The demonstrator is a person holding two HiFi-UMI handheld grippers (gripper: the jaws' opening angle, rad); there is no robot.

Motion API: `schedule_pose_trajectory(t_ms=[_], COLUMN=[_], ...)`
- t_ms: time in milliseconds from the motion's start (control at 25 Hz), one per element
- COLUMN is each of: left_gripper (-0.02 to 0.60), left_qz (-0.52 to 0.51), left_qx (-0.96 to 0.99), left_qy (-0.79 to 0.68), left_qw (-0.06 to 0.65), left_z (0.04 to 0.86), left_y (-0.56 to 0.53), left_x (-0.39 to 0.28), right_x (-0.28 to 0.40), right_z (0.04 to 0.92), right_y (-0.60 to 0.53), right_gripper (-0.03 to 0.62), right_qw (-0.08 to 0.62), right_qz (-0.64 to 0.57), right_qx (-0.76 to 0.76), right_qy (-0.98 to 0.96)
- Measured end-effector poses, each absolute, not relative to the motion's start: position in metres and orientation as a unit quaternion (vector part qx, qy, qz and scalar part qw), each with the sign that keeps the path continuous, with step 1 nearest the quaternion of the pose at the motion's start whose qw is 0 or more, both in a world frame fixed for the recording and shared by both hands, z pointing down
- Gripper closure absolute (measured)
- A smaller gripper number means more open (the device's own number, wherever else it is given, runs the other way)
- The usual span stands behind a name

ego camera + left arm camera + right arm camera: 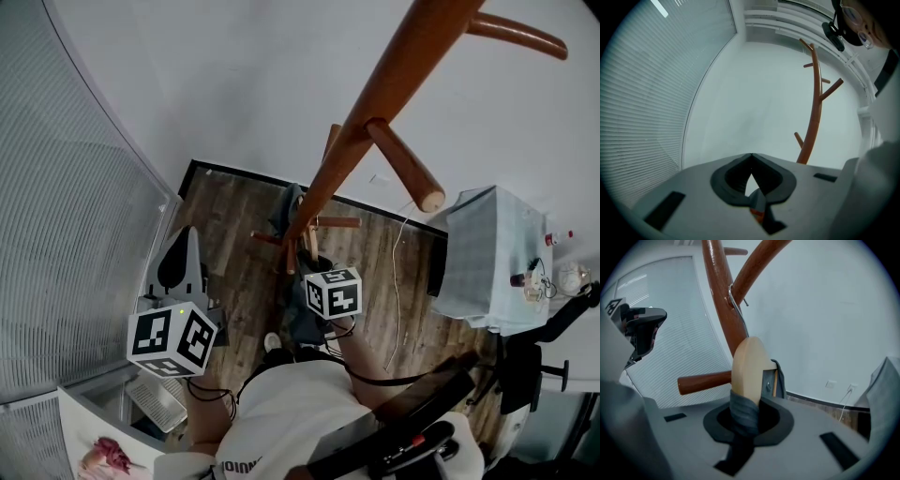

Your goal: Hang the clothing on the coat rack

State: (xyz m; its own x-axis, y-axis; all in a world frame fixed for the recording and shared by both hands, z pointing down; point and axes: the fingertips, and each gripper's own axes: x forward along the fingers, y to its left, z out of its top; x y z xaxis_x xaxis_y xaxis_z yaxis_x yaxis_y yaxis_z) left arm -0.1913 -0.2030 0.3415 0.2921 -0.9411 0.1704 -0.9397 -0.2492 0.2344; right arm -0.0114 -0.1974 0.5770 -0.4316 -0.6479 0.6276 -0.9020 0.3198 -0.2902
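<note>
Clamping the hanger end through the clothing, the right gripper looks along its long axis toward the wire hook at the coat rack fork; the left gripper, closed and empty, stands apart.

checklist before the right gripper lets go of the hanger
1. Right gripper grips the hanger and the grey clothing: ok, jaws closed on both.
2. Metal hook over the coat rack: it sits at a peg's fork, but whether it is fully seated, cannot tell.
3. Left gripper out of the way: ok, shut, empty, apart from the rack.
4. Clothing secure on the hanger: cannot tell, mostly hidden.
5. Clothing's hem clear of the floor: cannot tell.
</note>
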Motion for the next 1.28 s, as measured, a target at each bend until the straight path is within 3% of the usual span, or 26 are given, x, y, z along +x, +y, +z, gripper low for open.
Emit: schedule_pose_trajectory(t_ms=[880, 1280], left_gripper=[0.569, 0.569], left_qz=[-0.005, -0.008], left_qx=[0.799, 0.803], left_qy=[-0.584, -0.578], left_qw=[0.144, 0.146], left_z=[0.340, 0.340], left_y=[-0.201, -0.197], left_x=[-0.182, -0.171], right_x=[-0.019, -0.009], right_z=[0.582, 0.566], right_y=[-0.188, -0.187], right_gripper=[0.542, 0.470], right_qw=[0.255, 0.246], right_qz=[0.298, 0.284], right_qx=[0.442, 0.448], right_qy=[-0.807, -0.811])
